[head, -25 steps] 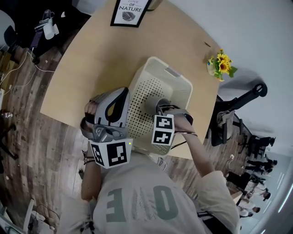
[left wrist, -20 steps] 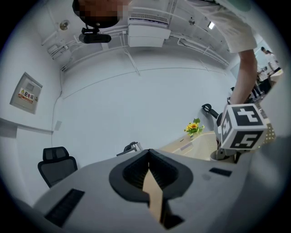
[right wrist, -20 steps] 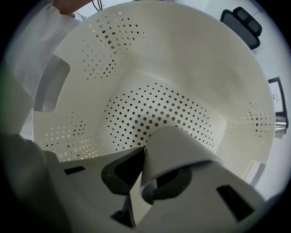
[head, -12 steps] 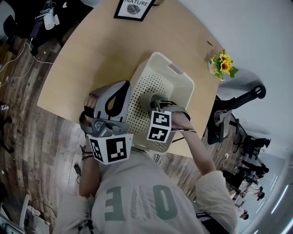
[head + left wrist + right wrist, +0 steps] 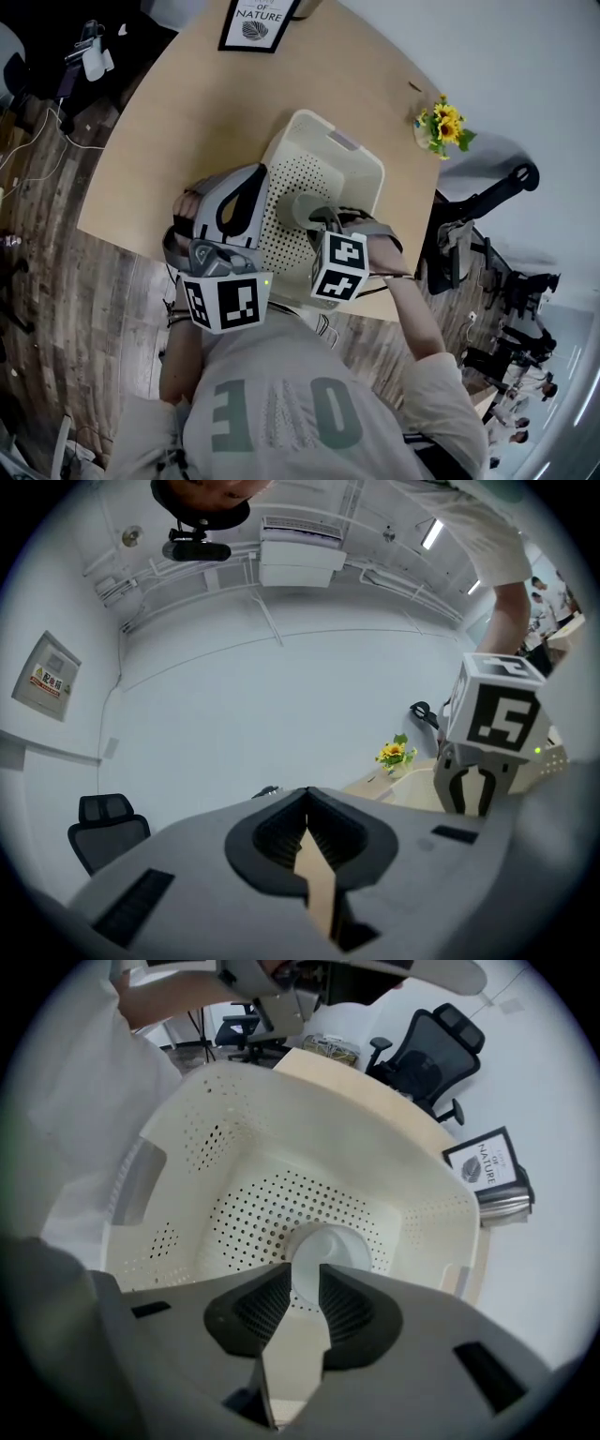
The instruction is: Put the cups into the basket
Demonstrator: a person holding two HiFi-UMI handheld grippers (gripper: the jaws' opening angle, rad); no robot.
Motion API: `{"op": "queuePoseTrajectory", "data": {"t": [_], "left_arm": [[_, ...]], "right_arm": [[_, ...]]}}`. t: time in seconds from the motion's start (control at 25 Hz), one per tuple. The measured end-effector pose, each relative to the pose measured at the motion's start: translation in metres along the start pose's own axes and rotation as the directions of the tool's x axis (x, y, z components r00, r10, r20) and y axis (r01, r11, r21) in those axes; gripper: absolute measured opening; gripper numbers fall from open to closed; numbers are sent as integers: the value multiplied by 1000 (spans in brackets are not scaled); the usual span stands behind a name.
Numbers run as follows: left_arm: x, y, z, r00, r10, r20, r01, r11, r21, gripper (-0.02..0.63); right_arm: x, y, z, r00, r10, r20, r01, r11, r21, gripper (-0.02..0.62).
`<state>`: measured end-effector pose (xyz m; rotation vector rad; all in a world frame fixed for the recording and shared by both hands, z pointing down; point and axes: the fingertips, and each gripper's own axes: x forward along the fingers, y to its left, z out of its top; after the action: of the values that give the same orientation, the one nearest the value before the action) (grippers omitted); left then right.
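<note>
Inside basket point(image 5: 234, 1138), cup point(image 5: 333, 1246) beyond parted right gripper point(image 5: 305, 1277) jaws, left gripper point(image 5: 307, 806) closed.

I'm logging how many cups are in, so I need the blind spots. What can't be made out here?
- Grip on the cup: in the right gripper view the jaws of the right gripper cover its near edge; the head view hides it under that gripper.
- Other cups: the near floor of the basket lies behind the gripper's body in both views.
- The framed sign: cut off by the head view's top edge.
</note>
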<state>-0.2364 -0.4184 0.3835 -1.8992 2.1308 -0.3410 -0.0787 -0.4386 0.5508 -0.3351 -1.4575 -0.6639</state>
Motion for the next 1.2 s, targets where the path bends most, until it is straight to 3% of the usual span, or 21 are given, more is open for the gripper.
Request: {"op": "queuePoseTrajectory", "data": {"t": [0.16, 0.28, 0.36, 0.48, 0.64, 0.72, 0.84, 0.96, 1.12, 1.2], "left_arm": [[13, -3, 15, 1000, -10, 12, 9, 998, 70, 9], [20, -10, 35, 999, -31, 35, 28, 995, 97, 9], [23, -11, 51, 997, -44, 56, 37, 993, 116, 9], [35, -8, 76, 994, -56, 92, 39, 983, 182, 9], [44, -18, 107, 986, -87, 139, 61, 982, 180, 9], [43, -25, 117, 979, -125, 164, 91, 975, 201, 9], [42, -49, 127, 965, -188, 185, 142, 961, 238, 9], [37, -74, 130, 950, -248, 190, 199, 949, 246, 9], [32, -93, 132, 937, -289, 195, 238, 939, 248, 9], [30, -98, 133, 933, -303, 194, 249, 933, 258, 9]], "right_arm": [[-34, -24, -3, 987, -138, 84, 124, 980, 154, 86], [-76, -51, -4, 928, -311, 204, 224, 905, 361, 84], [-106, -67, -8, 848, -462, 259, 301, 823, 481, 48], [-150, -86, -23, 687, -680, 256, 402, 648, 647, -1], [-194, -84, -51, 515, -843, 158, 410, 404, 818, -2], [-197, -80, -51, 460, -877, 141, 361, 330, 872, -2], [-186, -72, -51, 401, -903, 155, 249, 270, 930, -2], [-178, -58, -55, 372, -918, 137, 200, 223, 954, -2], [-181, -50, -59, 348, -929, 127, 216, 212, 953, -2], [-187, -48, -60, 352, -929, 119, 245, 214, 946, -2]]}}
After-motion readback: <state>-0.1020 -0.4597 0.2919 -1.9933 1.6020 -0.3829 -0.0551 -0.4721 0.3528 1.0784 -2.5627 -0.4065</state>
